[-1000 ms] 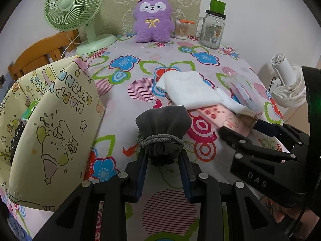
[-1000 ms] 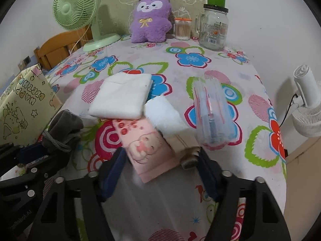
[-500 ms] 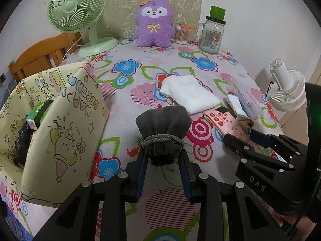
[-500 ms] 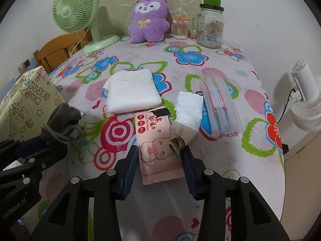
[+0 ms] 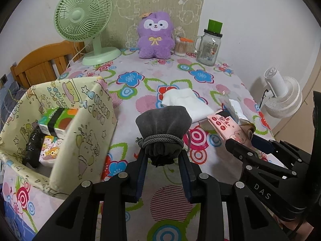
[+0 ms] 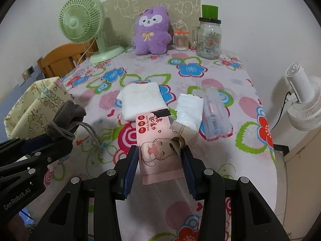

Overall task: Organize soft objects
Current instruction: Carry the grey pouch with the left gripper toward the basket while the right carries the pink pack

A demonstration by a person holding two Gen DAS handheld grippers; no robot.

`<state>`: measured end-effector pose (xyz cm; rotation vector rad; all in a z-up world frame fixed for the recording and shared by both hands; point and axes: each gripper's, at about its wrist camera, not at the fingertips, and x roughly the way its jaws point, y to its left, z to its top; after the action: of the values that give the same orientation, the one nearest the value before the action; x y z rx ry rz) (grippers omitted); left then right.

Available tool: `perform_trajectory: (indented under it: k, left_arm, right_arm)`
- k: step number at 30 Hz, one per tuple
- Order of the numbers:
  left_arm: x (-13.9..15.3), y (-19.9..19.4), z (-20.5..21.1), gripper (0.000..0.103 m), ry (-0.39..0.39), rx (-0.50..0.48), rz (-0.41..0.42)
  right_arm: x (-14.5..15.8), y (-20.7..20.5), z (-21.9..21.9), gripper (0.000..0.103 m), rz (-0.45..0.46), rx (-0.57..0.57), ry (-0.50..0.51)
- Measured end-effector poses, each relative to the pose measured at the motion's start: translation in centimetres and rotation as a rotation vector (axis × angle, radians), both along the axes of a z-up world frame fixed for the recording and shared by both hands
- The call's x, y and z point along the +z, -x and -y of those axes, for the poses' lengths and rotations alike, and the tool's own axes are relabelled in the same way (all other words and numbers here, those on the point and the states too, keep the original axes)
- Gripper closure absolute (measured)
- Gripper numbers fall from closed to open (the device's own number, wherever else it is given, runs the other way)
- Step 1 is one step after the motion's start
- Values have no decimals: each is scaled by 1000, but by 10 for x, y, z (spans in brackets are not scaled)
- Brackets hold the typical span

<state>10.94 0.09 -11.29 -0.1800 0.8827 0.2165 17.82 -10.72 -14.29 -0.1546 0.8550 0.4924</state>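
Left hand-held gripper (image 5: 163, 160): narrowed onto the tied neck of a grey drawstring pouch (image 5: 163, 123), which it holds clear of the surface; the body of the pouch bulges above the cord.
Right hand-held gripper (image 6: 160, 152): closed down on a pink wet-wipes pack (image 6: 155, 140) together with a small rolled paper packet (image 6: 177, 139) at its right edge; both are pinched between the blue pads.
Pouch, handling: velvety cloth, soft and light by the look of it; it slumps, so the cord-wrapped neck seems the firm place to hold, and the loose cord end (image 6: 91, 131) could snag.
Wipes pack, handling: glossy plastic film, flat and flexible, probably slippery; a grip across the width near one end, as now, lets the far end droop.
Still on the surface: a folded white cloth (image 6: 141, 100), a white crinkly plastic packet (image 6: 189, 110) and a clear plastic sleeve (image 6: 216, 116) with something long inside, lying side by side on the flowered tablecloth (image 6: 190, 68).
Likely destination: a pale yellow fabric bin (image 5: 84, 132) with cartoon print at the left edge of the surface, open-topped, soft-walled, already holding a green and orange box (image 5: 58, 118) and other packs.
Risk: the bin's limp wall may fold inward if a gripper leans on it.
Background: purple plush toy (image 5: 155, 35), green desk fan (image 5: 84, 20), glass mug jar (image 5: 208, 46), cotton-swab tub (image 5: 180, 47).
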Motion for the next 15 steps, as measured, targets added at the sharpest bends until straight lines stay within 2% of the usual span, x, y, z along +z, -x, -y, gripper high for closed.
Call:
perform_trajectory:
  k: [15]
  left_arm:
    - [27,23,-9,72,10,4,70]
  right_arm:
    - [35,27,-9,57,80,8,-2]
